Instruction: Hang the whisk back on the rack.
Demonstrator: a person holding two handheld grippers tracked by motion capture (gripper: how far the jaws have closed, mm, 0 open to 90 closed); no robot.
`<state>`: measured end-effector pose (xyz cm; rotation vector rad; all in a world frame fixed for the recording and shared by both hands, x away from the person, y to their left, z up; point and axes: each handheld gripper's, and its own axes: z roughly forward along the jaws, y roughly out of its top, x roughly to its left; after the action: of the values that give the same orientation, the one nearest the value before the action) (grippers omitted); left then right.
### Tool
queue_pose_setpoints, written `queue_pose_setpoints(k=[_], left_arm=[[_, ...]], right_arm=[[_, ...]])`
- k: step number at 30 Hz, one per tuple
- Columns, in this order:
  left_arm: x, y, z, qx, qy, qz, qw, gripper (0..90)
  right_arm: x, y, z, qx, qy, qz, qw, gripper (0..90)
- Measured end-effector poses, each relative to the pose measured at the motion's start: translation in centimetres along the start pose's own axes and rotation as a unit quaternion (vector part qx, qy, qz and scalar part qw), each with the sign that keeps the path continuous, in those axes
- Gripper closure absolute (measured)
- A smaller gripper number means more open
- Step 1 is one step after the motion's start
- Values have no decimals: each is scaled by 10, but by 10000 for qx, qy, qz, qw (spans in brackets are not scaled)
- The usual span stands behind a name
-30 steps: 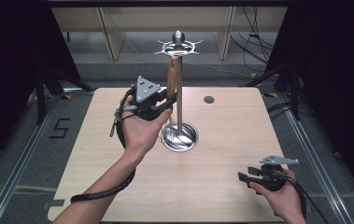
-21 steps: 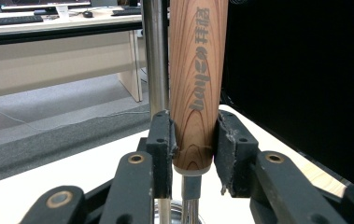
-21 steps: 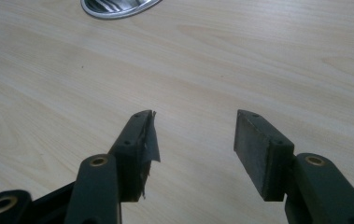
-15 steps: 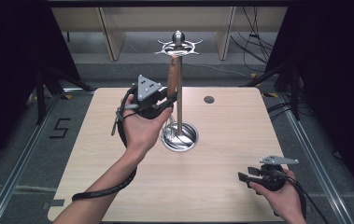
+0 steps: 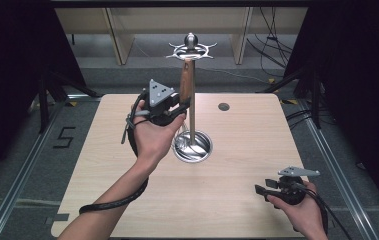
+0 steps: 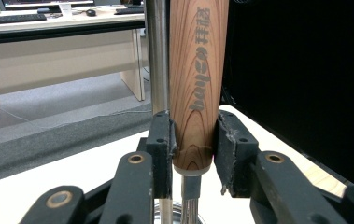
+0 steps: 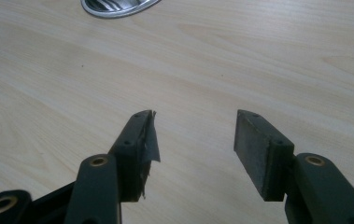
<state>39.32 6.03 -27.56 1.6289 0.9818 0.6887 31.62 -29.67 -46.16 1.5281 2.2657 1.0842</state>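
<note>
A metal stand rises from a round steel base (image 5: 202, 150) at the table's middle, its pole (image 5: 192, 117) topped by a ring of hooks (image 5: 191, 48). A utensil with a wooden handle (image 5: 186, 82) stands upright against the pole. My left gripper (image 5: 183, 102) is shut on the handle's lower end. In the left gripper view both pads (image 6: 163, 140) press the printed handle (image 6: 195, 84) of my left gripper (image 6: 193, 144), and a metal shaft (image 6: 191, 191) runs down from it. My right gripper (image 5: 260, 190) rests low at the front right, open over bare wood (image 7: 195, 135).
A small dark round hole (image 5: 223, 106) sits in the tabletop behind and right of the stand. Wooden shelving (image 5: 122, 35) stands beyond the table's far edge. Cables (image 5: 277, 50) lie on the floor at the back right. Dark curtains flank both sides.
</note>
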Motion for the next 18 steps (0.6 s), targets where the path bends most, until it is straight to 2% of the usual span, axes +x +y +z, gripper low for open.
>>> queue_pose_setpoints(k=[18], left_arm=[[-1,0,11,-1,83,-28,10000,679]], right_arm=[[0,0,0,4,7,11,10000,481]])
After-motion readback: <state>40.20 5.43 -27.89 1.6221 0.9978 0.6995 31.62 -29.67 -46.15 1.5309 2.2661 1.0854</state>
